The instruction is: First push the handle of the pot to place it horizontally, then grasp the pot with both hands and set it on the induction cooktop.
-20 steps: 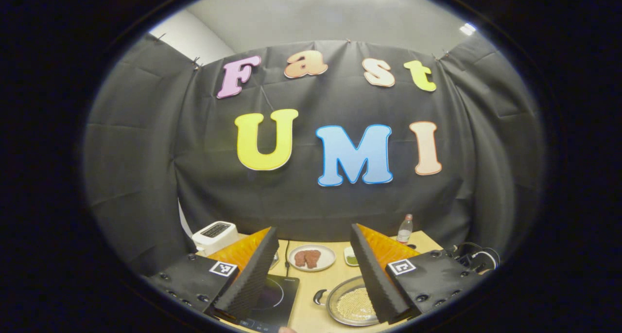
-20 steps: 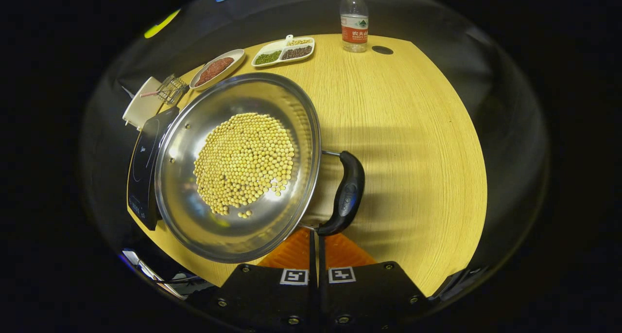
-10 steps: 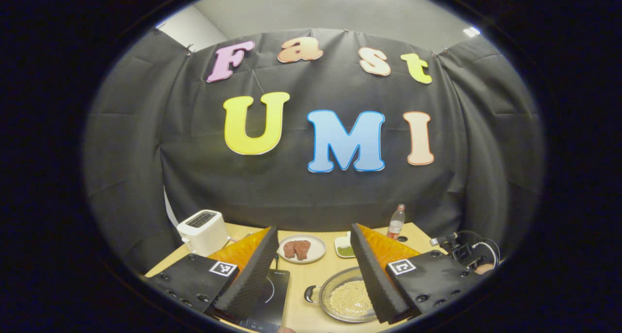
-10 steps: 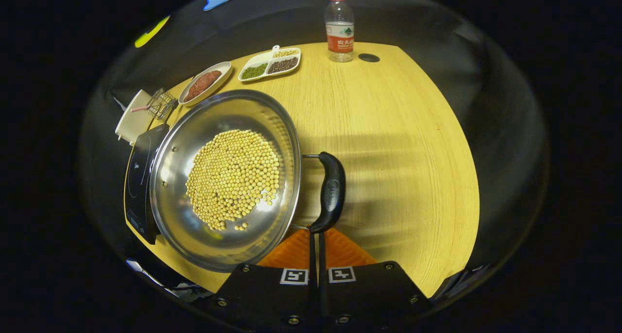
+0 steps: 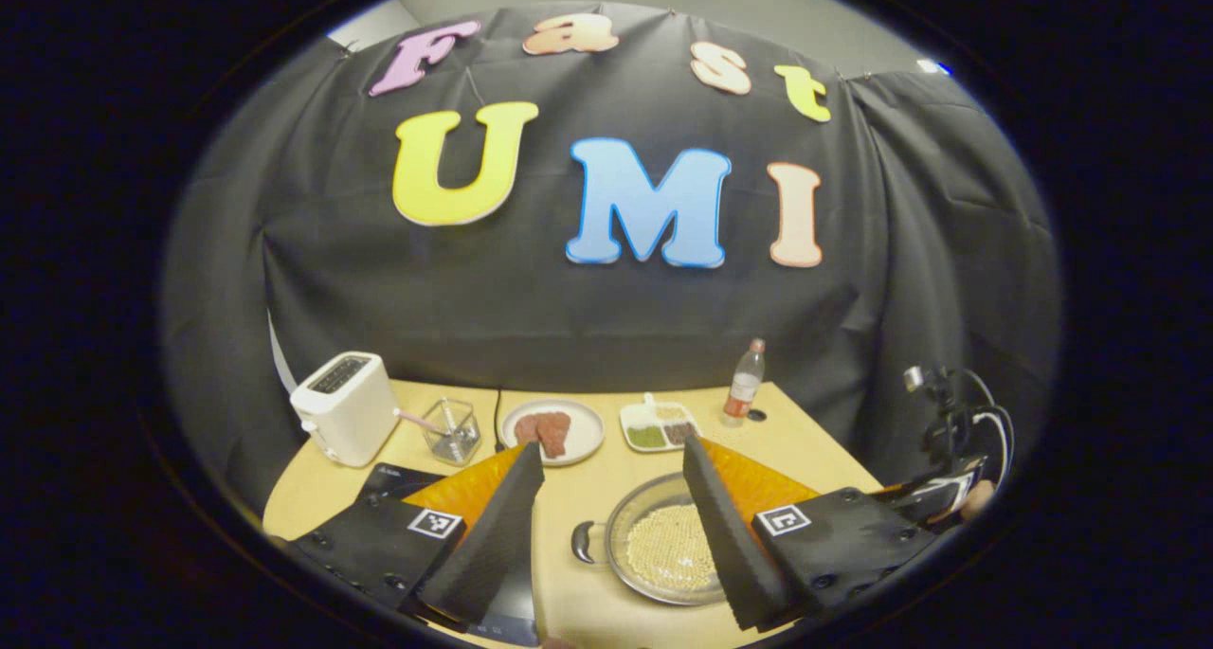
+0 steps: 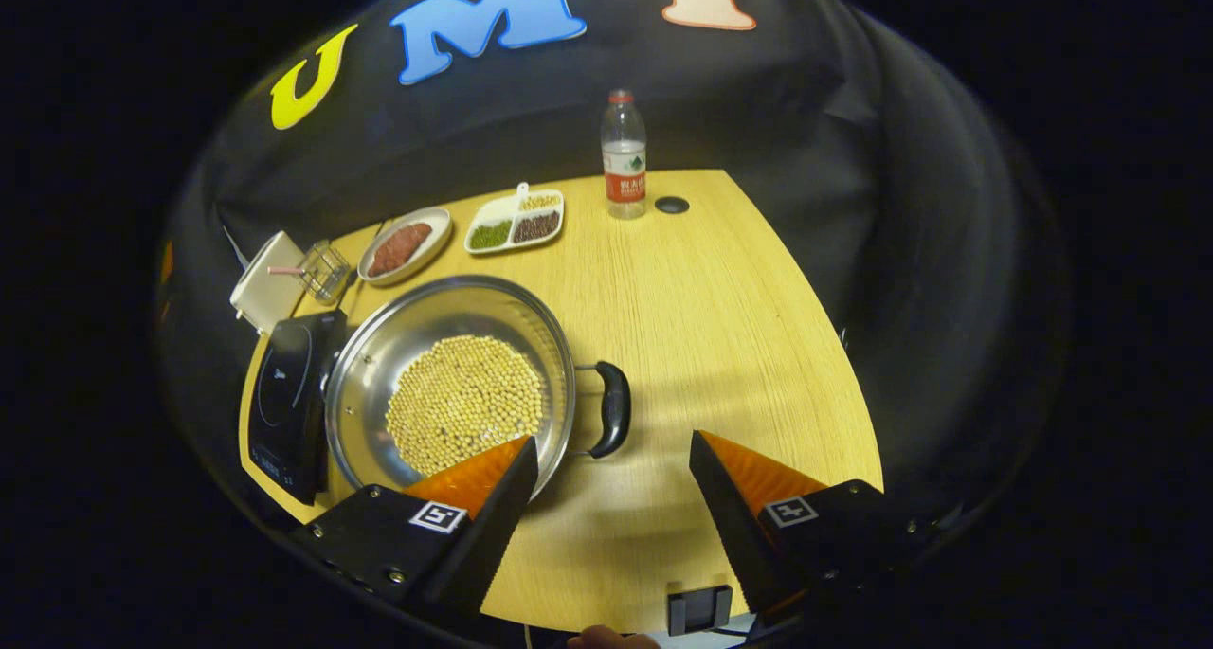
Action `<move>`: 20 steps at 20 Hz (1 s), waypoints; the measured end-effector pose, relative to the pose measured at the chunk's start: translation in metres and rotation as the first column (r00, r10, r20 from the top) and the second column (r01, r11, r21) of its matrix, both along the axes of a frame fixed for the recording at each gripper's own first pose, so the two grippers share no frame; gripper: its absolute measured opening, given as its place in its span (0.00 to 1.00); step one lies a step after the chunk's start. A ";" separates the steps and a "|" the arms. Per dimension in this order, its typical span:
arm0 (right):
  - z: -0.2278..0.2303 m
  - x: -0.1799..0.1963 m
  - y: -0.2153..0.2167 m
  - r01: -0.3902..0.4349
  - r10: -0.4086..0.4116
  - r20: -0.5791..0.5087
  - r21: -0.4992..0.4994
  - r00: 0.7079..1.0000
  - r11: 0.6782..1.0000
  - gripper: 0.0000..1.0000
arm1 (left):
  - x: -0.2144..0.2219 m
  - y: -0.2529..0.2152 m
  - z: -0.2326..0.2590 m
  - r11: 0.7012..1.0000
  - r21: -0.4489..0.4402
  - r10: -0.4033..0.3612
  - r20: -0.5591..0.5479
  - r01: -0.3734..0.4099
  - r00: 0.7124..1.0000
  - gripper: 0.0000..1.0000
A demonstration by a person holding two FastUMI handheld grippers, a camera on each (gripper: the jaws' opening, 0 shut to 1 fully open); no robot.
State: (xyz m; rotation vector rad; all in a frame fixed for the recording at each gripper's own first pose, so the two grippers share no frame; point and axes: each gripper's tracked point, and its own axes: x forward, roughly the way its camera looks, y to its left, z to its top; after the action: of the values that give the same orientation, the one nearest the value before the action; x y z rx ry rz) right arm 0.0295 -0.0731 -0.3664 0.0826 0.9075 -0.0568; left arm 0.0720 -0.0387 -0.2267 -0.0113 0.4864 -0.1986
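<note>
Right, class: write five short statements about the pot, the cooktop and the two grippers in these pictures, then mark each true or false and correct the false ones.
1. The pot holds pale yellow beans. True.
2. The pot sits on the cooktop. False: it stands on the table, beside the cooktop.
3. The right gripper is open, clear of the pot's handle. True.
4. The left gripper is shut on the pot's rim. False: its jaws stand wide apart, holding nothing.
5. The bottle lies on its side. False: it stands upright at the table's far edge.
</note>
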 end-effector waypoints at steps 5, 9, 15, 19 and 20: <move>0.006 0.012 0.010 0.023 -0.026 0.066 0.043 0.997 0.999 0.98 | 0.000 -0.002 -0.075 0.999 -0.014 -0.030 -0.161 0.028 0.986 0.97; -0.011 0.017 0.013 0.014 -0.015 0.045 0.017 0.999 1.000 0.98 | 0.005 0.004 -0.120 1.000 -0.011 -0.023 -0.256 0.020 0.967 0.97; -0.036 0.031 0.013 0.013 -0.013 0.015 -0.010 1.000 1.000 0.98 | 0.020 0.003 -0.187 0.998 0.021 -0.044 -0.351 0.055 0.936 0.97; -0.052 0.039 0.012 0.036 -0.036 -0.016 0.001 0.999 0.999 0.98 | 0.029 0.004 -0.223 0.996 0.042 -0.053 -0.400 0.076 0.915 0.96; -0.054 0.041 0.012 0.042 -0.042 -0.021 0.008 0.999 0.999 0.98 | 0.030 0.006 -0.232 0.996 0.045 -0.055 -0.409 0.080 0.911 0.96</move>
State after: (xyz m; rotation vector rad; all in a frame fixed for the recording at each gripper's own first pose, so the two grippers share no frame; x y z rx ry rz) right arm 0.0710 -0.0611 -0.4206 0.1091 0.9265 -0.0930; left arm 0.1020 -0.0332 -0.4588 0.0239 0.9124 -0.2506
